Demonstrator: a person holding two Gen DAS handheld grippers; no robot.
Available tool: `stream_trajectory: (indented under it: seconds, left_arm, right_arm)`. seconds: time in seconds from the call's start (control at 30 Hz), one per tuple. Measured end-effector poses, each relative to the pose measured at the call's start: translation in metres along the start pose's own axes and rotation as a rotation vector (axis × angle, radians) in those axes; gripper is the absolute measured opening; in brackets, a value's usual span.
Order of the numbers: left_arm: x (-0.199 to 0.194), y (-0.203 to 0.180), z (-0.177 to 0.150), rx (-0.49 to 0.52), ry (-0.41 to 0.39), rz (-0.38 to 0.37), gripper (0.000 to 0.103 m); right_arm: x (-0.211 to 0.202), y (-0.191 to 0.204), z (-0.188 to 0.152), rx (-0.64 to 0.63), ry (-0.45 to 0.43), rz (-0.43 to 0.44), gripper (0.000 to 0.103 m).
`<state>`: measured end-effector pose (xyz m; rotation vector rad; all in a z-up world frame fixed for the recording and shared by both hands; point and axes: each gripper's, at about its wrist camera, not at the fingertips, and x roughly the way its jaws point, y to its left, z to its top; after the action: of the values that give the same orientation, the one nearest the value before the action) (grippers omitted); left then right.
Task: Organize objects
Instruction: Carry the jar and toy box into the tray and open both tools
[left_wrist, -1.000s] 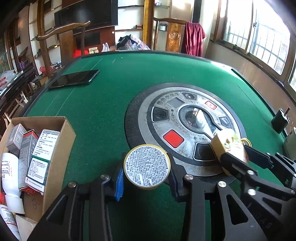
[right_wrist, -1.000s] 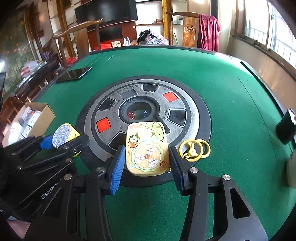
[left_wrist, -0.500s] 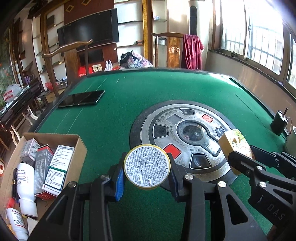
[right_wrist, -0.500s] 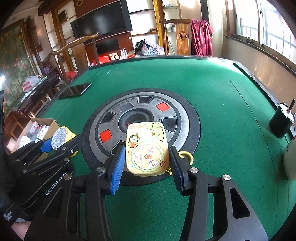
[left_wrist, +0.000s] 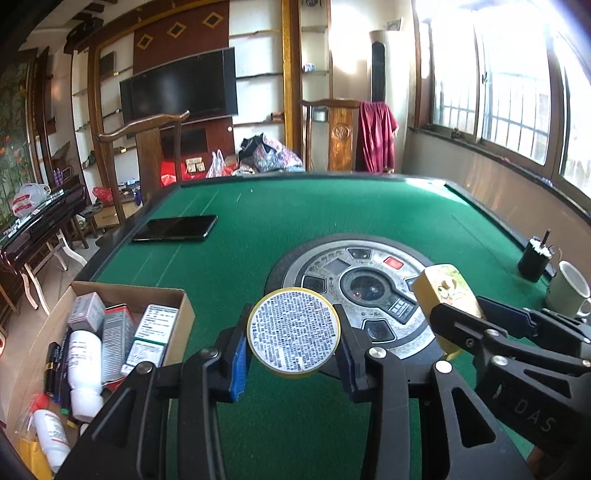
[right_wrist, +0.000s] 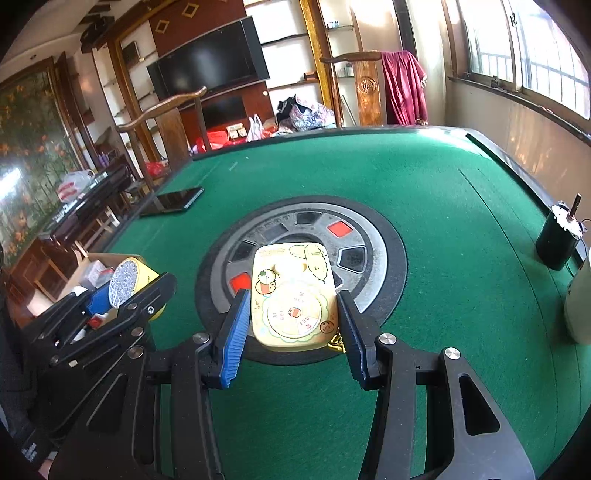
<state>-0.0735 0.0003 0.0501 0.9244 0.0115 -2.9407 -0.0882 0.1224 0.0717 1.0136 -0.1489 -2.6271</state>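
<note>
We've got both loads up off the table (left_wrist: 369, 206) now. Our left hand-held gripper (left_wrist: 293, 341) is pinching a round yellow tin (left_wrist: 293, 329) across its rim, printed flat face turned toward the camera. That tin looks stiff and light, but the curved metal wall is slick, so the grip belongs where it is, straight across the widest part with the pads square on the rim; off centre and it could squirt out.

Our right hand-held gripper (right_wrist: 291, 326) is clamped on a yellow cartoon case (right_wrist: 293, 295), pads on its two long sides. It looks like thin hard plastic, light, with rounded edges, so a firm side pinch near the middle suits it, and no hard squeeze. Something gold hangs at its near right corner, probably a key ring, though we can't make it out well; it may swing and snag.

Both things hang above the near part of the table, the case over the round centre panel (right_wrist: 369, 240). The cardboard box (left_wrist: 129, 291) at near left, already stocked with cartons and bottles, looks like where they belong. We'd lower them in gently, tin flat, case clear of the bottles.
</note>
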Motion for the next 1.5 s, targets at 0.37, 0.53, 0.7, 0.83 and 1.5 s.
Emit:
stream_trajectory:
  seconds: [0.37, 0.53, 0.7, 0.83, 1.5]
  left_arm:
    - [-0.059, 0.025, -0.009, -0.019, -0.106, -0.005, 0.040]
    - [-0.085, 0.050, -0.015, -0.028, -0.144, 0.020, 0.040]
    - [-0.098, 0.085, -0.023, -0.065, -0.147, 0.060, 0.040]
    - [-0.101, 0.115, -0.031, -0.103, -0.138, 0.096, 0.040]
    - [-0.084, 0.222, -0.082, -0.294, -0.002, 0.189, 0.040]
  right_arm:
    - [-0.037, 0.031, -0.015, 0.001, -0.071, 0.056, 0.047]
    - [-0.047, 0.054, -0.019, -0.012, -0.081, 0.095, 0.047]
    - [-0.053, 0.090, -0.018, -0.063, -0.084, 0.143, 0.047]
    - [-0.052, 0.116, -0.019, -0.094, -0.072, 0.179, 0.047]
    - [-0.012, 0.240, -0.043, -0.257, 0.068, 0.322, 0.047]
